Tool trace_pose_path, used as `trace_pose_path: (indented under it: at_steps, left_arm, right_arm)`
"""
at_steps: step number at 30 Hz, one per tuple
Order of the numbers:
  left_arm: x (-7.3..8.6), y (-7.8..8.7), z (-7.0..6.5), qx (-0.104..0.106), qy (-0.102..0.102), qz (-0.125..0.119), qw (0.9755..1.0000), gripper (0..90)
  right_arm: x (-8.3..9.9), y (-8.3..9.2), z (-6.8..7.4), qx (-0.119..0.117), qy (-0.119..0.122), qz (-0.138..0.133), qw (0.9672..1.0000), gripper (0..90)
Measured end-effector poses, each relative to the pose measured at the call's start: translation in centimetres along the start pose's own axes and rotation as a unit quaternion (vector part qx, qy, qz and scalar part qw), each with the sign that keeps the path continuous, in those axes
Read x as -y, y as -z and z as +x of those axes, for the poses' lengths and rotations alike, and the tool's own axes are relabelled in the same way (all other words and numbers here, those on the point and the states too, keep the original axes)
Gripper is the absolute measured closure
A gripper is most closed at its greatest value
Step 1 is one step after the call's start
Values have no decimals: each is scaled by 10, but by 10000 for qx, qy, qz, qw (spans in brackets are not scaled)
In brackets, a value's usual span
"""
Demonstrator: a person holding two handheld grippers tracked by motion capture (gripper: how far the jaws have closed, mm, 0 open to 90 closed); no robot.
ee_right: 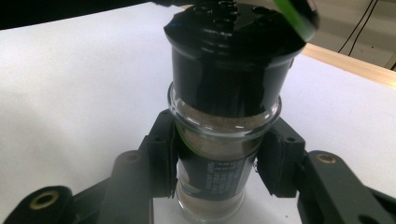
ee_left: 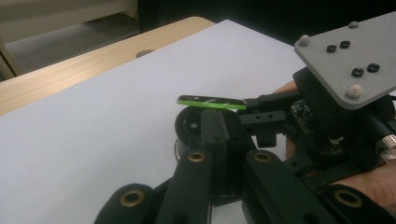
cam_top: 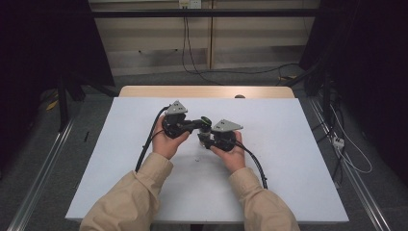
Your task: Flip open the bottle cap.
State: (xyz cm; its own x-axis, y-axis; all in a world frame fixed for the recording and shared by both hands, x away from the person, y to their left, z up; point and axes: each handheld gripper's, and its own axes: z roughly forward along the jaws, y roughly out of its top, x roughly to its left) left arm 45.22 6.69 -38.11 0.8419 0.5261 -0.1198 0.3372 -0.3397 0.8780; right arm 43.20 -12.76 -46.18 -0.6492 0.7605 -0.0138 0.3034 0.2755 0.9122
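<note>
While both hands hover over the middle of the white desk (cam_top: 269, 192), the work in hand looks like opening the flip lid of a small spice jar (ee_right: 219, 154). Starting at the left, the left claw (cam_top: 196, 123) reaches rightward toward the jar's top; in the left gripper view its two black jaws lie pressed together, edge to edge, right against the jar's black cap (ee_left: 189, 125). Whether anything thin is pinched between them cannot be told. Just above those jaws sits the green-rimmed flip lid (ee_left: 211, 102), lifted off the cap and tilted nearly flat, hinged on the far side.

Moving to the centre, the jar stands upright, a glass body holding pale powder under a dark label. A tiny white speck (cam_top: 197, 158) lies on the desk just in front of it.

On the right, the right claw (cam_top: 207, 140) is clamped on the glass body below the cap, one pad on each side, holding it steady.

By my judgement the lid is partly raised, not fully back. The next move calls for the left claw to push the lid farther over its hinge while the right one keeps its squeeze firm, so the jar neither twists nor tips.
</note>
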Motion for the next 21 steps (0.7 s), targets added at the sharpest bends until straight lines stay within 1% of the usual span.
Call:
trace_pose_path:
  at_steps: [5,6,9,10,13,18,21]
  left_arm:
    - [-2,-1,0,3,-9,-23,10000,900]
    - [-2,-1,0,-2,-15,4,10000,900]
    - [-3,-1,0,9,25,-16,10000,900]
    - [-3,-1,0,-2,-12,-18,10000,900]
    - [-4,-1,0,-3,-26,-27,10000,900]
    - [-5,-2,-1,13,30,-40,10000,900]
    - [-6,-2,-1,9,10,-37,10000,900]
  right_arm:
    - [0,0,0,-4,-6,-6,10000,535]
    - [0,0,0,-5,-5,-4,10000,535]
    - [0,0,0,-4,-1,-5,10000,535]
    - [0,0,0,-7,-2,-5,10000,535]
    - [0,0,0,-13,15,-3,10000,535]
    - [0,0,0,-21,25,2,10000,536]
    - [0,0,0,-21,32,-4,10000,536]
